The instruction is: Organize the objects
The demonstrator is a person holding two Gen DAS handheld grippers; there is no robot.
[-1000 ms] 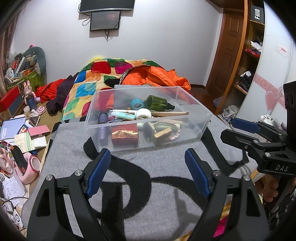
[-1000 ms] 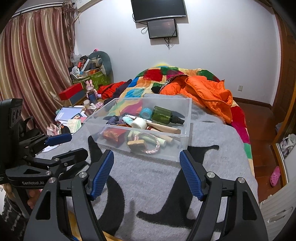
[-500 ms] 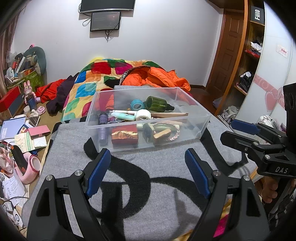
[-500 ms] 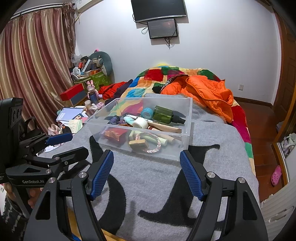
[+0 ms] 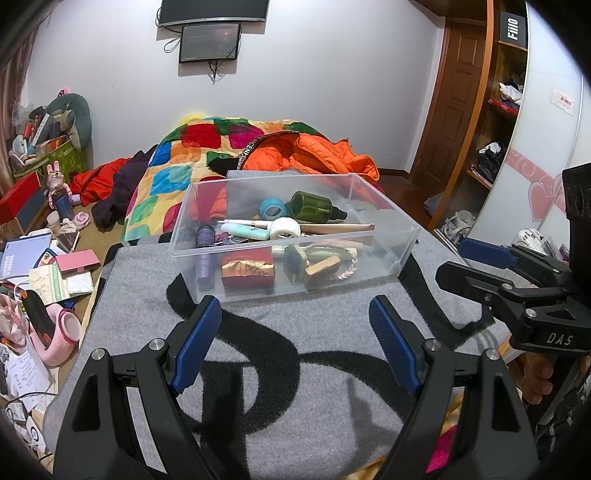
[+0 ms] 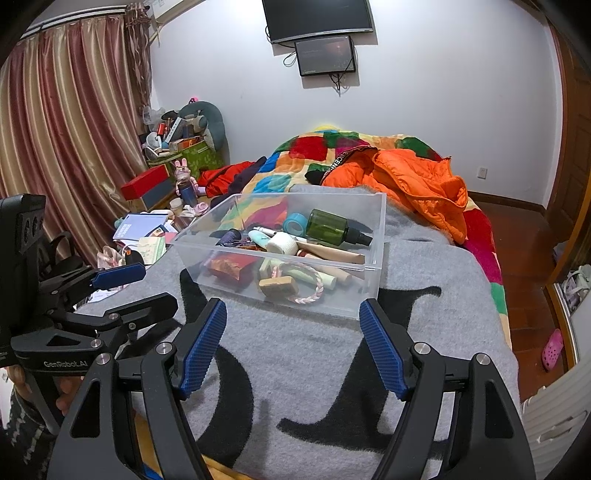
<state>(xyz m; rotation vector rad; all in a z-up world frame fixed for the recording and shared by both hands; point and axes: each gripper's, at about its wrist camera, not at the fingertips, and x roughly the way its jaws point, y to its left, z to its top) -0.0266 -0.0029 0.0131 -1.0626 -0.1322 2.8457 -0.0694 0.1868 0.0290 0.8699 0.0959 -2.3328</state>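
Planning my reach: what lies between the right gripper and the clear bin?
Only bare grey blanket, shown in the right wrist view, separates the right gripper from the clear bin.

Open hand-held gripper (image 6: pixel 293 347) before clear bin (image 6: pixel 373 291)

"DAS" is printed on the right claw (image 5: pixel 476 258); "GenRobot.AI" on the left claw (image 6: pixel 136 288); "FiiO" on a black box (image 5: pixel 512 27) atop the wardrobe shelf.
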